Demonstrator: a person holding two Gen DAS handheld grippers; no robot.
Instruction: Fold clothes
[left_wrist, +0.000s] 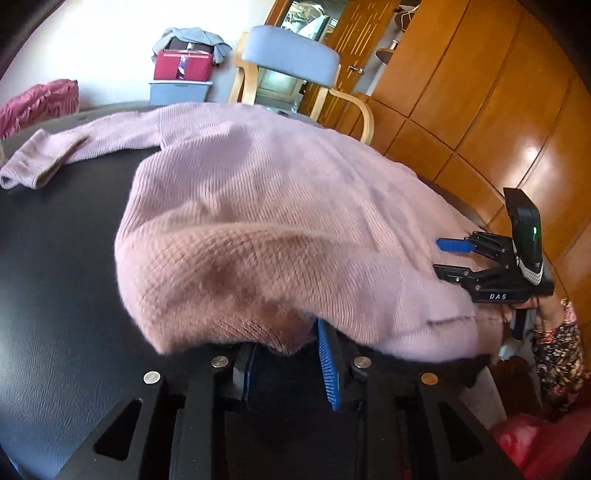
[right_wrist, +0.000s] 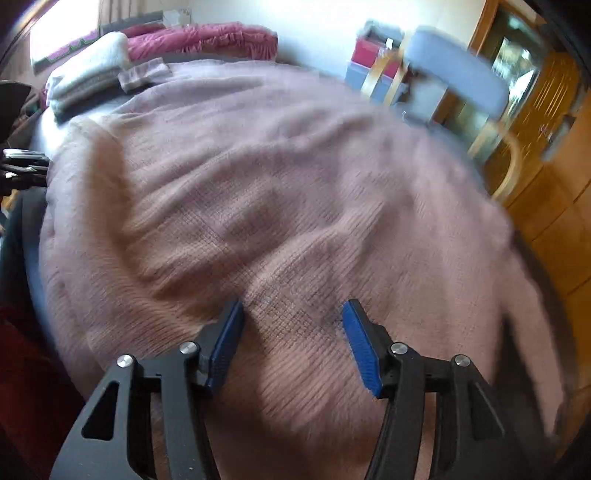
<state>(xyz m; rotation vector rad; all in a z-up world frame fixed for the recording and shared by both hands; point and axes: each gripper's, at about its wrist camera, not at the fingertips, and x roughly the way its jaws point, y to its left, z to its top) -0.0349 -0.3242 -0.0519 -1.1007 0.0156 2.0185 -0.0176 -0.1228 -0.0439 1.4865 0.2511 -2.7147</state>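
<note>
A dark, leather-look round tabletop (left_wrist: 66, 258) carries the work. Most of it is covered by a large pale-pink ribbed knit sweater (left_wrist: 258, 206), which lies heaped, not flat: its body is doubled over into a thick rolled edge nearest the left wrist camera, while one long sleeve (left_wrist: 74, 147) trails out across the bare tabletop, unfolded. In the right wrist view the same sweater (right_wrist: 280, 192) shows broad soft wrinkles.

At the far side of the tabletop sits a small stack of folded white and grey cloth (right_wrist: 85, 81), which suggests some items are already done. The pink sweater appears to be at an early stage: perhaps one fold is laid, with the sleeve still to bring in and the wrinkles still to smooth.

The right hand-held gripper (right_wrist: 291, 332) hovers over the knit with its blue pads well apart and nothing pinched between them. The left hand-held gripper (left_wrist: 288, 365) sits at the rolled edge; its pads stand parted, the cloth drapes just over their tips, and no grip on it shows.
</note>
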